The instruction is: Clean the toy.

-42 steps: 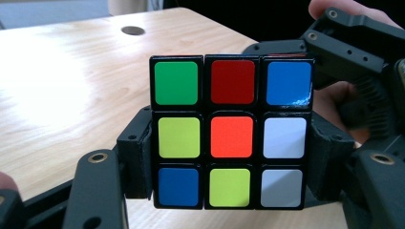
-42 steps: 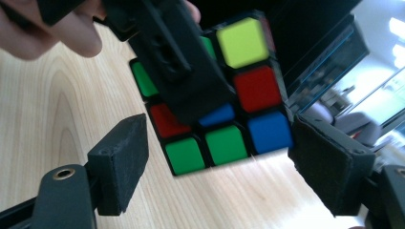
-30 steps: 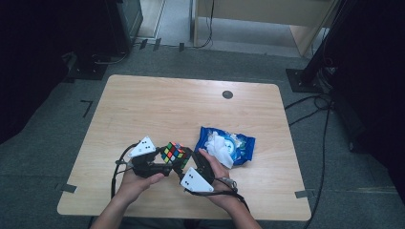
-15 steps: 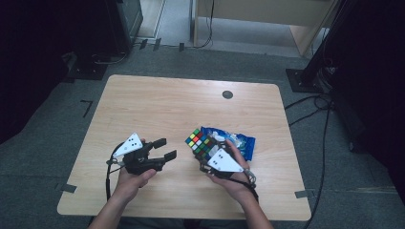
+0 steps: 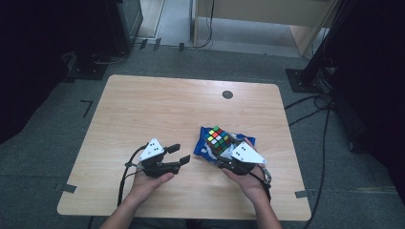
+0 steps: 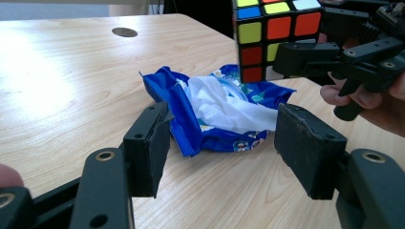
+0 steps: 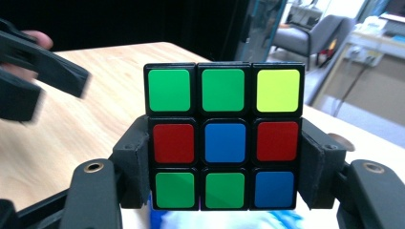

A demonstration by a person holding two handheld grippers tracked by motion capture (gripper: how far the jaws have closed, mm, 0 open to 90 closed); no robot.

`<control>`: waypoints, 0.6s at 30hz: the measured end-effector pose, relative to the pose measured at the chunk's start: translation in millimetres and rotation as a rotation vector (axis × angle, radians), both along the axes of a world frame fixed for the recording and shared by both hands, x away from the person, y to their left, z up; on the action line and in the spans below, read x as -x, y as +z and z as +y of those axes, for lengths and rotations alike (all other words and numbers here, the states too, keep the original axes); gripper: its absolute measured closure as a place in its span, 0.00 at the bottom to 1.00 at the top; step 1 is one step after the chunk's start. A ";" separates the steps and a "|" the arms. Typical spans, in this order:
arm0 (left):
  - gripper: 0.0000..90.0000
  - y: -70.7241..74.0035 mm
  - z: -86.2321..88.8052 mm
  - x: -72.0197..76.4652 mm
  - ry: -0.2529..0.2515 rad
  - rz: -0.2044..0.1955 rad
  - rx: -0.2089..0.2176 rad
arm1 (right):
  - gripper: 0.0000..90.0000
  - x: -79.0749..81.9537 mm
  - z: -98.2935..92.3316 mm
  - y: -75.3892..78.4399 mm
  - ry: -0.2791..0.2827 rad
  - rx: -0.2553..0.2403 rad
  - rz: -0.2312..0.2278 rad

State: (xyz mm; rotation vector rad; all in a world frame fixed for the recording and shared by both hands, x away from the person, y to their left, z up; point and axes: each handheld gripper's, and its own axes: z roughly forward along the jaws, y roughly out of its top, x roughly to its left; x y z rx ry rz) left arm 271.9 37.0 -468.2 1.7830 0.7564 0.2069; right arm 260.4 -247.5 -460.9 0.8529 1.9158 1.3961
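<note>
The right hand-held gripper (image 5: pixel 224 151) has its two black jaws clamped on the left and right faces of a multicoloured plastic puzzle cube (image 5: pixel 218 139), holding it in the air above a crumpled blue plastic wipes packet (image 5: pixel 204 146) with white tissue spilling from it. The packet lies on the pale wooden worktop (image 5: pixel 157 109), towards its near right part, well in from the right edge. The left hand-held gripper (image 5: pixel 178 153) sits low over the worktop just left of the packet, apart from it; its jaws have just been closing a little, yet they stand visibly apart with nothing between them. The far half of the worktop lies bare apart from a small dark round grommet (image 5: pixel 228 94) near the far edge.
</note>
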 end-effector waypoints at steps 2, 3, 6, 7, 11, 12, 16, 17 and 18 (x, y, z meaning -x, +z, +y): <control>0.41 -1.6 -0.2 0.7 0.008 -0.018 -0.026 | 0.39 -0.4 7.9 0.7 0.000 -0.046 0.037; 0.41 -2.9 -0.6 1.3 0.010 -0.028 -0.041 | 0.39 -0.5 10.4 1.2 -0.001 -0.066 0.050; 0.41 -7.9 -2.5 2.2 0.010 -0.049 -0.094 | 0.39 1.4 21.3 4.6 0.003 -0.126 0.081; 0.40 -9.2 -3.5 2.6 0.010 -0.054 -0.104 | 0.39 2.1 24.8 5.8 0.005 -0.145 0.088; 0.39 -10.3 -6.3 4.8 0.001 -0.091 -0.125 | 0.39 5.8 38.5 9.1 0.041 -0.193 0.113; 0.39 -9.5 -6.2 5.9 -0.008 -0.103 -0.123 | 0.39 6.6 41.9 9.1 0.046 -0.186 0.116; 0.37 -6.2 -8.7 10.9 -0.032 -0.168 -0.128 | 0.39 8.7 52.2 6.8 0.059 -0.207 0.154; 0.37 -5.6 -9.7 12.2 -0.043 -0.178 -0.127 | 0.39 9.1 54.0 6.1 0.062 -0.214 0.169; 0.37 -5.3 -10.2 12.8 -0.047 -0.189 -0.129 | 0.39 9.6 56.8 5.2 0.065 -0.220 0.179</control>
